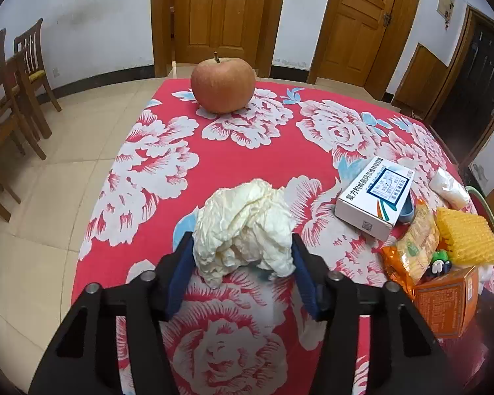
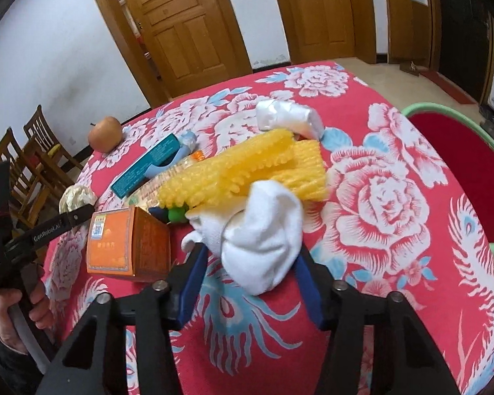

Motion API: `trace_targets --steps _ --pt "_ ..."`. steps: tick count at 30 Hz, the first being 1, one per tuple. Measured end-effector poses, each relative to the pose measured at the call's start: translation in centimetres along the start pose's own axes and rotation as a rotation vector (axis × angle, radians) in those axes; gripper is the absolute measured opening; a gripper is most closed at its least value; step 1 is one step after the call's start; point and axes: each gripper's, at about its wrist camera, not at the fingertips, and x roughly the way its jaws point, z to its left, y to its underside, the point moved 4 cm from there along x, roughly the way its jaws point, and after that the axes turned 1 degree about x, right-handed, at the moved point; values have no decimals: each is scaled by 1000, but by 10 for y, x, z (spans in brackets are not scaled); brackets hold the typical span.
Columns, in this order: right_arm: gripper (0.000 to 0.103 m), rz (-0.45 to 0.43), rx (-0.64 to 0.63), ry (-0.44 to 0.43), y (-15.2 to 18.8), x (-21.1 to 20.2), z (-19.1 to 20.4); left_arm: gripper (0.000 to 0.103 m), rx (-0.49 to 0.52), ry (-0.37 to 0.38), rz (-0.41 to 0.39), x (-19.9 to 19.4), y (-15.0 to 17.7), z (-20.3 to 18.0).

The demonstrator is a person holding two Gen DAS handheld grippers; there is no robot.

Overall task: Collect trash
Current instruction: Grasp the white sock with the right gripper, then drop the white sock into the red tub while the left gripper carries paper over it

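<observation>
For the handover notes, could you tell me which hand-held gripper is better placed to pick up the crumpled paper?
Left: the left hand-held gripper already has the crumpled paper between its fingers; the right hand-held gripper flanks a white cloth.

a home room: floral tablecloth (image 1: 154, 171), wooden doors (image 1: 219, 13), dining chairs (image 1: 26, 65).

Crumpled cream paper wad (image 1: 245, 227) gripped between blue pads of left gripper (image 1: 243, 263); round reddish apple (image 1: 223, 85) seen well beyond.
</observation>
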Motion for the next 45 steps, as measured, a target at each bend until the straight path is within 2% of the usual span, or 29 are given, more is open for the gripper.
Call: trace_targets --steps 2,5,9,15,20,36,45 --pt "46 -8 -9 -7 0 0 0 51 3 -2 -7 0 0 0" --pt "33 -16 -7 -12 -1 1 -1 43 5 -8 -17 0 0 1" --pt "25 -16 -12 -23 1 -1 -3 33 -2 11 -25 -1 -1 1" --pt "23 -21 -19 -28 8 -14 -7 26 -7 61 -18 -5 1 -7" --pt "23 -41 -20 -19 17 -33 -17 26 -3 78 -41 -22 5 -16" --pt "23 -105 34 -7 31 -74 -52 26 57 202 -136 -98 9 -71" --pt "23 -155 88 3 28 -94 -77 26 96 266 -135 -113 8 -111"
